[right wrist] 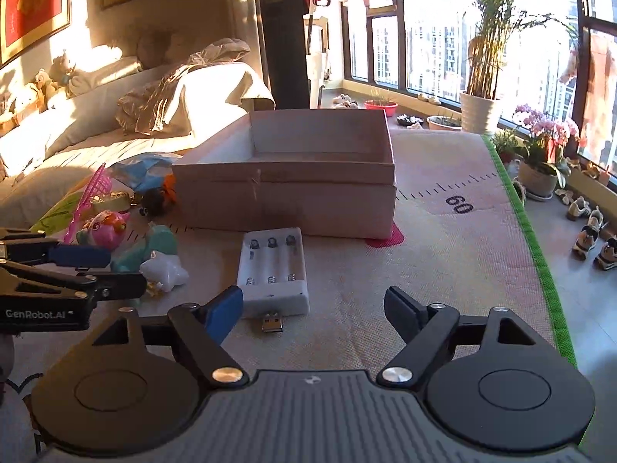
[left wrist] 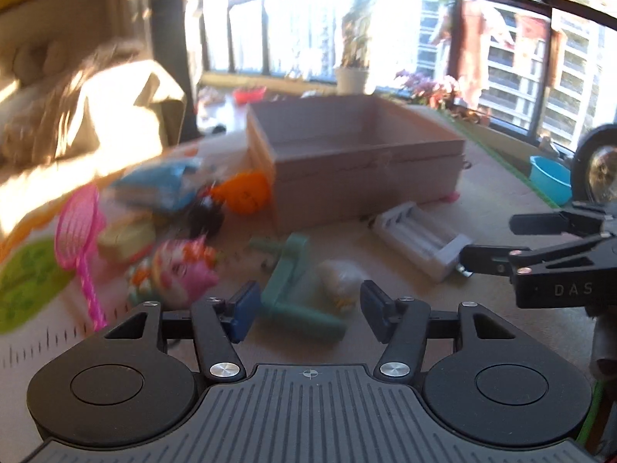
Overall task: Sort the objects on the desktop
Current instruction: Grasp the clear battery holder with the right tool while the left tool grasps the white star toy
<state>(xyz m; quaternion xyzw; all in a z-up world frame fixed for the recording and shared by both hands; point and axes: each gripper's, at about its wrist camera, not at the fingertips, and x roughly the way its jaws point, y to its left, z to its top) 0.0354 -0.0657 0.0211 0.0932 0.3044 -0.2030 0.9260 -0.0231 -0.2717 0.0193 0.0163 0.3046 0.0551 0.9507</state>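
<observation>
- Between your right gripper (right wrist: 314,310) jaws, which stand apart and hold nothing, one white battery holder (right wrist: 274,270) lies at 12 o'clock.
- Your left gripper (left wrist: 304,305) is likewise open and empty; one teal toy (left wrist: 297,289) sits ahead.
- Step judged: approach to pick. Next: advance, close, carry to box (right wrist: 285,177).
- Count: one box, one pink net (left wrist: 79,239).

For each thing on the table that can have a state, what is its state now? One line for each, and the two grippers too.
Cardboard box: open on top, nothing visible inside.
Battery charger: lying flat, slots empty, plug unconnected.
Pink net: lying flat.
Pink toy fish: on the table, not held.
Left gripper: open, holding nothing.
Right gripper: open, holding nothing.
</observation>
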